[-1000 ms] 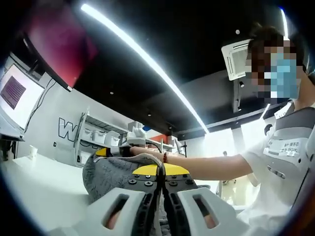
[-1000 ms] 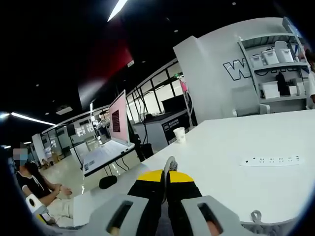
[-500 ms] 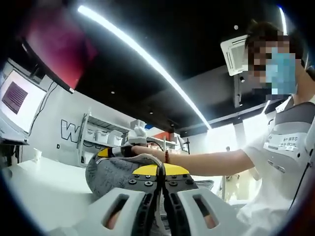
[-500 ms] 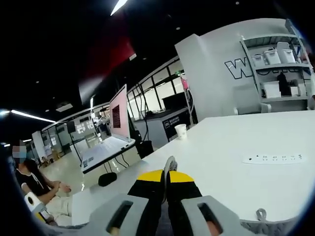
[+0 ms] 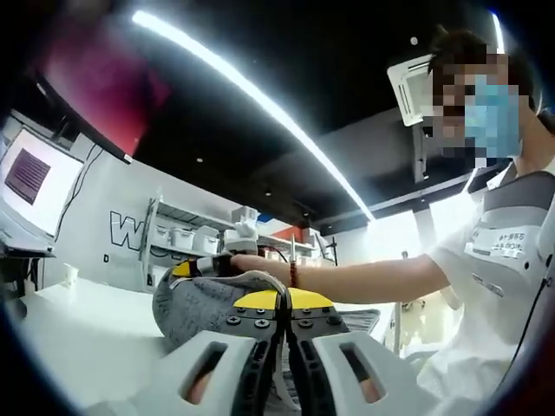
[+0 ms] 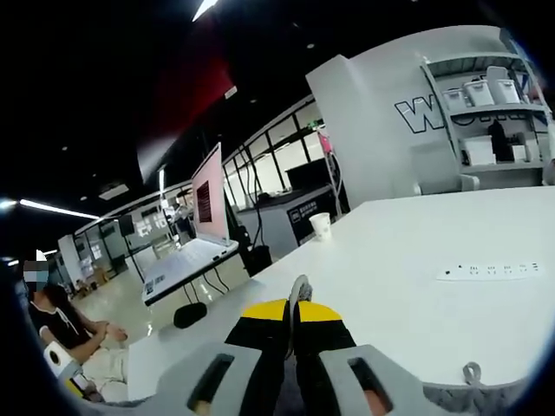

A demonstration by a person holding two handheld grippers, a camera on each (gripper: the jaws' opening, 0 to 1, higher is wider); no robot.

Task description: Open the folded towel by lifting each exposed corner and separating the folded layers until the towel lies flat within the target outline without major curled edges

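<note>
The grey towel (image 5: 192, 312) hangs bunched in the air between both grippers, above the white table (image 5: 78, 334). My left gripper (image 5: 284, 301) has its yellow-tipped jaws shut on one edge of it. Further off, my right gripper (image 5: 192, 268) pinches the towel's far top edge, with the person's hand behind it. In the right gripper view, my right gripper (image 6: 292, 309) is shut on a thin grey towel edge (image 6: 300, 289) that sticks up between the jaws. More grey cloth with a small loop (image 6: 473, 392) shows at the bottom right.
A white power strip (image 6: 494, 270) and a paper cup (image 6: 321, 226) lie on the wide white table (image 6: 408, 251). A monitor (image 6: 208, 204) stands on a far desk. Shelves with white boxes (image 6: 486, 95) line the wall. A seated person (image 6: 61, 325) is far left.
Both views have shifted a little with the hands. Both grippers stay shut on the towel, and the hanging cloth looks much the same.
</note>
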